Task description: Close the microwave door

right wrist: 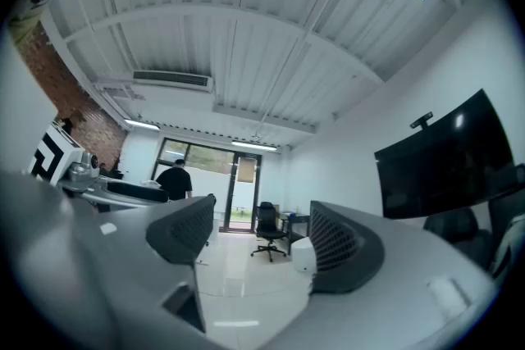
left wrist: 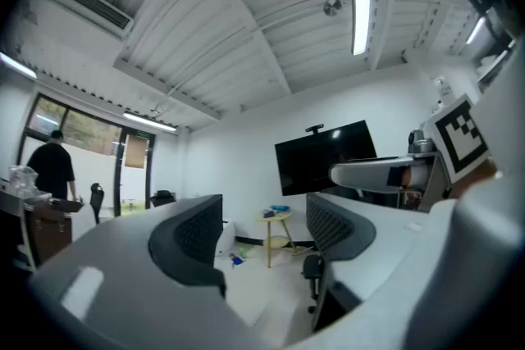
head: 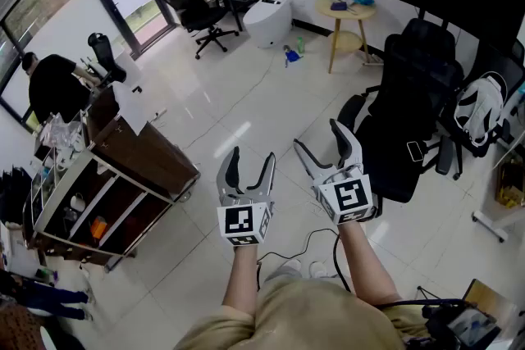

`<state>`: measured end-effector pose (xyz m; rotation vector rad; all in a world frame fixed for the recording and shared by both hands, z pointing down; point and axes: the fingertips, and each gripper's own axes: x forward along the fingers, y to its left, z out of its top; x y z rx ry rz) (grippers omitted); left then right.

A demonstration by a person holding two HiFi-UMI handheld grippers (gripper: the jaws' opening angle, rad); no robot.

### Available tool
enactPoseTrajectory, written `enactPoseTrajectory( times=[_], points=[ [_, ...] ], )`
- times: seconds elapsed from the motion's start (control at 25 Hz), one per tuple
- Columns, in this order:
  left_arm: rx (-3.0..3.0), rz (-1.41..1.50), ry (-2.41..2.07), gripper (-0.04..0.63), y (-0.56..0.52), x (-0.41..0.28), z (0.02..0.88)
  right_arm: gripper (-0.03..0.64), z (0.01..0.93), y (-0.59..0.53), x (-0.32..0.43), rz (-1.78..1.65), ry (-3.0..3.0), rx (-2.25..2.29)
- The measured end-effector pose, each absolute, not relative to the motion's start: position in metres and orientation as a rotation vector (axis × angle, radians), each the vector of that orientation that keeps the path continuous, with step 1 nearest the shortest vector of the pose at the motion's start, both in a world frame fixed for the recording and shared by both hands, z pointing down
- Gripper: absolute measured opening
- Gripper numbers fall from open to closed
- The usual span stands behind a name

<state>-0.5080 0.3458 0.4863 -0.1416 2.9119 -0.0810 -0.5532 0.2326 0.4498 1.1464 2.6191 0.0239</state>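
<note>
No microwave shows in any view. In the head view both grippers are held out over the white tiled floor in front of the person's body. My left gripper (head: 251,161) stands open with nothing between its jaws. My right gripper (head: 319,135) is open too and holds nothing. In the left gripper view the left gripper (left wrist: 262,229) points slightly upward across the room toward a wall screen (left wrist: 328,156), and the right gripper's marker cube (left wrist: 458,135) shows at the right edge. In the right gripper view the right gripper (right wrist: 261,235) faces the glass doors (right wrist: 209,184).
A brown shelf cart (head: 123,184) stands at the left with a person in black (head: 53,86) behind it. Black office chairs (head: 410,102) crowd the right, another chair (head: 201,12) and a desk sit at the back. A round wooden side table (head: 344,16) stands near the wall screen. A cable (head: 308,246) lies by the person's feet.
</note>
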Motion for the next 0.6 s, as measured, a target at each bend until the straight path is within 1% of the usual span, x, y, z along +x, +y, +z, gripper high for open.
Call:
enactPoseTrajectory(
  times=[0.12, 0.28, 0.44, 0.6],
  points=[
    [-0.27, -0.053, 2.909, 0.322, 0.338, -0.525, 0.492, 0.353, 0.462, 0.221, -0.558, 0.025, 2.791, 1.074],
    [-0.496, -0.028, 2.888, 0.322, 0.331, -0.559, 0.485, 0.351, 0.453, 0.205, -0.58, 0.063, 2.774, 0.864],
    [-0.791, -0.014, 2.83, 0.322, 0.325, -0.569, 0.478, 0.35, 0.443, 0.184, -0.567, 0.043, 2.868, 0.56],
    [-1.068, 0.134, 2.771, 0.316, 0.309, -0.583, 0.468, 0.35, 0.44, 0.167, -0.549, 0.051, 2.939, 0.32]
  ],
)
